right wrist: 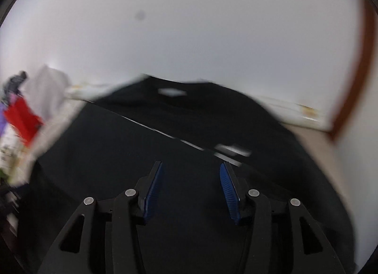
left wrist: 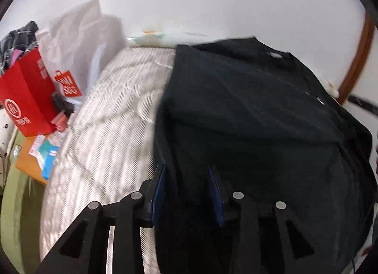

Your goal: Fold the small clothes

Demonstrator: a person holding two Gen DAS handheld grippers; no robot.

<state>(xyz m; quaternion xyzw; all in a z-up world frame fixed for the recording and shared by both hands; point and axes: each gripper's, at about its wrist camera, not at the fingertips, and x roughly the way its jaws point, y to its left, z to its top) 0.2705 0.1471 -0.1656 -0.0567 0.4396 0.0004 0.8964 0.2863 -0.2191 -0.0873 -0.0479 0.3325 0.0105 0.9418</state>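
Black garment [left wrist: 248, 113] on mattress [left wrist: 106, 132].
Left gripper [left wrist: 187, 186] fingers spread with cloth between; right gripper [right wrist: 191, 186] fingers released above it.

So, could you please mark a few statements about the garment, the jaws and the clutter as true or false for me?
1. The garment on the mattress is black. True.
2. The right gripper has its jaws shut tight. False: they stand apart over the dark cloth.
3. A red bag sits to the left of the mattress. True.
4. The mattress is plain blue. False: it is pale with a striped, quilted pattern.
5. The left gripper has its jaws apart. True, with cloth lying between them; whether they press it cannot be told.
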